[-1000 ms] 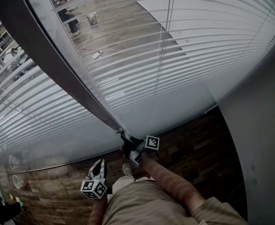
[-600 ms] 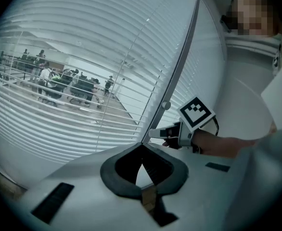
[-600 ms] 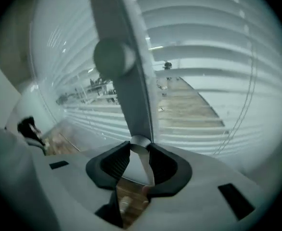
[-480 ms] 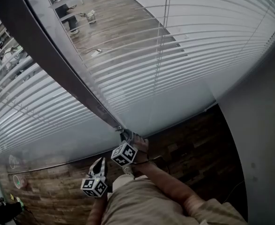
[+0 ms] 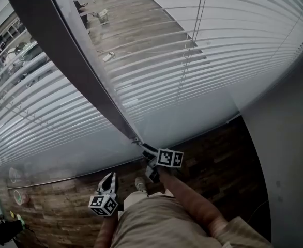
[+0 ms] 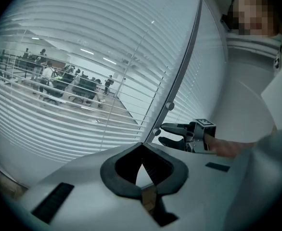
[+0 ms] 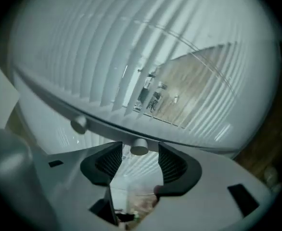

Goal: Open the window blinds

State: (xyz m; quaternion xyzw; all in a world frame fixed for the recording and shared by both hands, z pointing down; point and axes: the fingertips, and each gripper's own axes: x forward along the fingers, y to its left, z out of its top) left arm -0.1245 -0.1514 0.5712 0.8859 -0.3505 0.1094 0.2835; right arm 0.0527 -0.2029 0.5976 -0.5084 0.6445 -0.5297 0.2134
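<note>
The right gripper [image 5: 147, 151] has just been opening; its jaws stand spread, a knob [image 7: 139, 147] between their tips, untouched. The left gripper [image 5: 109, 176], nearer and left, is pressed together, empty. Blinds [image 5: 218, 50] span the far window

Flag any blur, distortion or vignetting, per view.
Head view: sharp, but the fisheye bows the blinds and the frame. Left gripper view: sharp, with a dark vignette in the corners and a mosaic patch top right. Right gripper view: soft throughout, heavy vignette, and the knob near the lens is out of focus.
</note>
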